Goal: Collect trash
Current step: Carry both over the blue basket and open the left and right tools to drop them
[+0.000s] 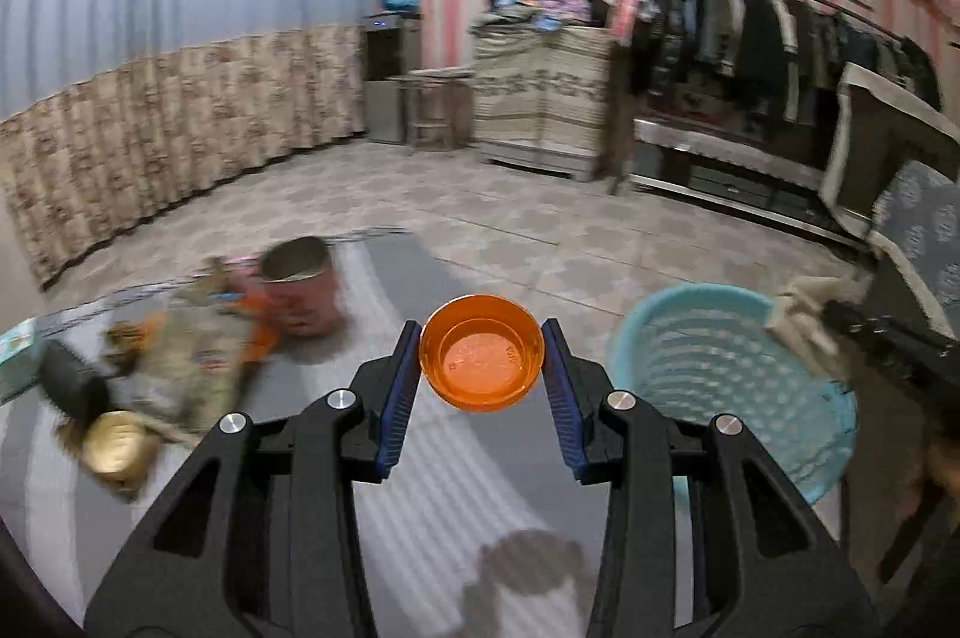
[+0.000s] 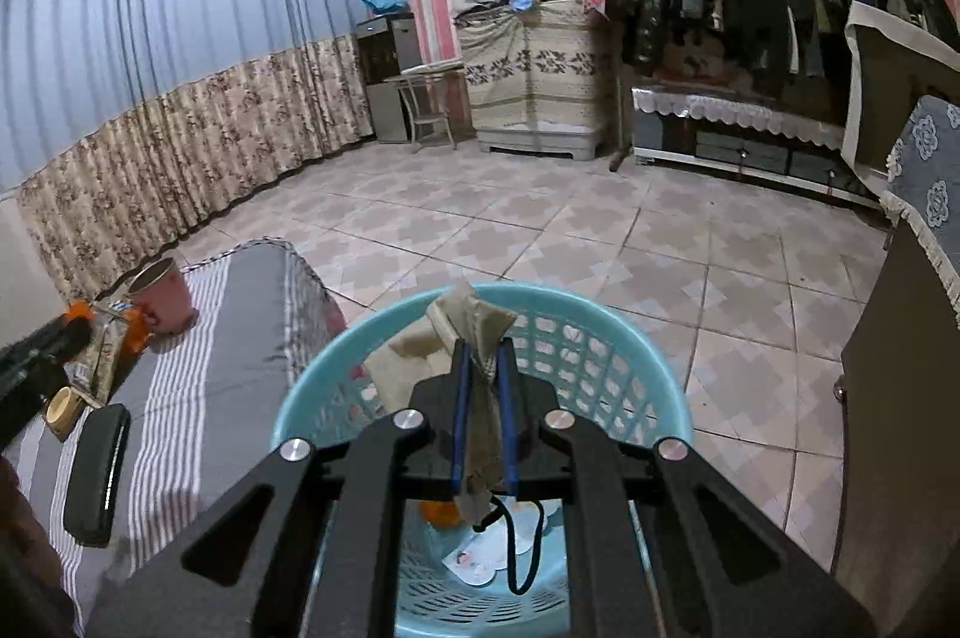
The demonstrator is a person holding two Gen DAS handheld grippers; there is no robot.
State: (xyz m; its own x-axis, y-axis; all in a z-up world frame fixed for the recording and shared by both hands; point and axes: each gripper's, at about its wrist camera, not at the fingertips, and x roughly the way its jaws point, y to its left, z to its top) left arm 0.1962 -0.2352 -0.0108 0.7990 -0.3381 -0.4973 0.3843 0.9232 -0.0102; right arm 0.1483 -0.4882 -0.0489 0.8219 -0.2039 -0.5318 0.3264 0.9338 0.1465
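**Both hands loaded, basket is the drop point**

Your left gripper (image 1: 482,361) has its fingers (image 1: 401,386) clamped on the orange cup (image 1: 482,359), one pad on each side of the rim, mouth up and facing the camera. The side pinch keeps the cup from slipping and lets it fall clean once you let go. It's carried above the table (image 1: 420,488), near the edge facing the basket (image 1: 720,356), not yet over it.

Your right gripper (image 2: 485,380) has its fingers (image 2: 461,410) nearly together, pinching a crumpled beige wrapper (image 2: 474,320); the wrapper sticks out past the tips and hangs behind the pads too. It's right over the basket's near rim, so a release here likely lands inside. The basket stands on the floor (image 2: 600,230) just beside the table's edge, close so the carry is short. It already holds scraps: paper, something orange, a dark cord.

Still on the table: pink cup (image 1: 303,293) tipped toward the far corner, pile of wrappers (image 1: 186,362), round tin (image 1: 117,443), dark flat case (image 2: 96,476). Left view is blurred, so the pile's details are unclear.

Judged step: drop the wrapper, then bring the orange cup over the rim.
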